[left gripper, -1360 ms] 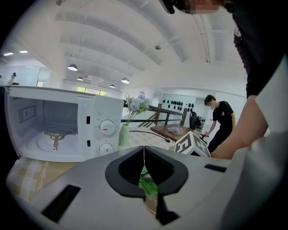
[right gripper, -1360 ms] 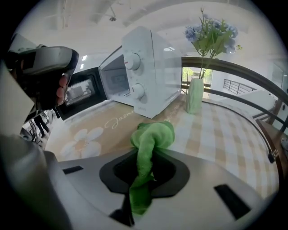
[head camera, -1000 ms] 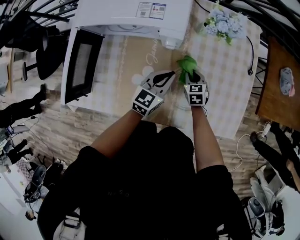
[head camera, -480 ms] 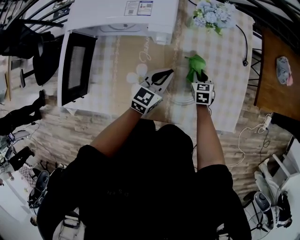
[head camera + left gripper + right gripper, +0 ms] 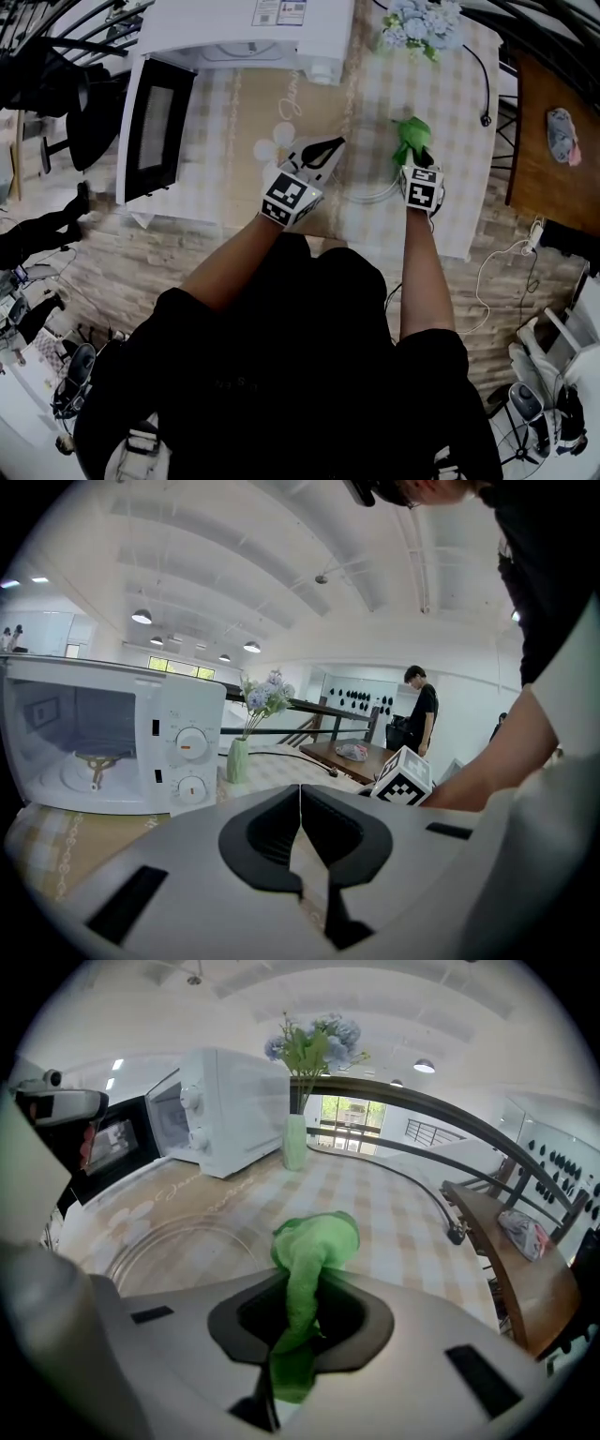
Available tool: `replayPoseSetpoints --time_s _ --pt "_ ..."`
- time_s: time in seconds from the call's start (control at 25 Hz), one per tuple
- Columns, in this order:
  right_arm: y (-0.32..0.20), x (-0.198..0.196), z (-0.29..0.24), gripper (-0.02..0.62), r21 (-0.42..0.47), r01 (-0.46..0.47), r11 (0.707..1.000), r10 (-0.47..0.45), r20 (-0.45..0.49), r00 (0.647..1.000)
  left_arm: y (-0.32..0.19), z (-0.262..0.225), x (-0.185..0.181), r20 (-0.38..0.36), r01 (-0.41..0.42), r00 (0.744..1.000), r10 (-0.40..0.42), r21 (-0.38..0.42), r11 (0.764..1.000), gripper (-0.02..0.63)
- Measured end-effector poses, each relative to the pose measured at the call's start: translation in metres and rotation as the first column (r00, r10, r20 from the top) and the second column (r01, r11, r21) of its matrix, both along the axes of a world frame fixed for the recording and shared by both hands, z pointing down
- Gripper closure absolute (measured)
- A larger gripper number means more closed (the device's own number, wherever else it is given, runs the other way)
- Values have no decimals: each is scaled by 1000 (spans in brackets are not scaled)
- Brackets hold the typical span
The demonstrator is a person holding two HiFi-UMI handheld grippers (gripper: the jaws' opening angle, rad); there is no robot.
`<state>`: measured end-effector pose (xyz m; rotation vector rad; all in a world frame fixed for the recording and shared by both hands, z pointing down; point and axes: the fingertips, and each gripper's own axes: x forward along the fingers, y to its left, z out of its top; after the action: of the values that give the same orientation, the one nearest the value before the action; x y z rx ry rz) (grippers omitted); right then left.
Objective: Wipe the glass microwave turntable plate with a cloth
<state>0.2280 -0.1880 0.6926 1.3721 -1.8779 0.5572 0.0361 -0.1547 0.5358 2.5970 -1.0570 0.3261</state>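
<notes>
The right gripper (image 5: 415,157), jaws clamped on the green cloth (image 5: 314,1241), had swung off the glass turntable plate (image 5: 178,1246), now left of its fingers, with one wiping stroke apparently over. The left gripper (image 5: 323,148) was clenched, empty.

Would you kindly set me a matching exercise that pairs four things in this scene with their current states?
Things:
1. green cloth
2. microwave door
3. glass plate
4. vase

States:
a. upright, holding flowers
b. swung open
c. clamped in the right gripper
d. lying flat on the table

Pairs: 1-c, 2-b, 3-d, 4-a.
</notes>
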Motion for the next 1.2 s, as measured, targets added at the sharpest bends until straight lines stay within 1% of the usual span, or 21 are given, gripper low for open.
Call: replayPoseSetpoints --time_s 0.08,0.24,0.44,0.64,0.8,0.92,1.04,1.2 --pt "3 2 -8 532 2 -9 1000 9 9 1000 4 -4 -5 4 7 1000 -7 3 1000 584" --pt "1 -11 -34 532 62 14 998 -17 41 999 8 -12 -15 12 22 1000 -23 11 1000 584" --pt "5 -57 -61 532 106 72 992 -83 98 992 11 -19 -31 17 50 999 -51 27 998 584" --pt "11 -107 -76 532 115 134 984 -150 144 978 11 -18 -44 30 74 997 -74 28 997 584" --pt "18 -150 -73 532 102 199 975 -214 174 961 12 -6 -57 53 99 994 -100 23 995 584" --pt "24 -177 -65 532 78 240 968 -251 188 950 13 5 -66 68 117 991 -117 -1 993 584" --pt "27 -196 -54 532 61 269 961 -275 191 942 13 12 -73 72 125 990 -124 -15 992 584" --pt "35 -215 -39 532 9 290 957 -286 216 934 16 18 -80 75 131 989 -129 -30 991 586"
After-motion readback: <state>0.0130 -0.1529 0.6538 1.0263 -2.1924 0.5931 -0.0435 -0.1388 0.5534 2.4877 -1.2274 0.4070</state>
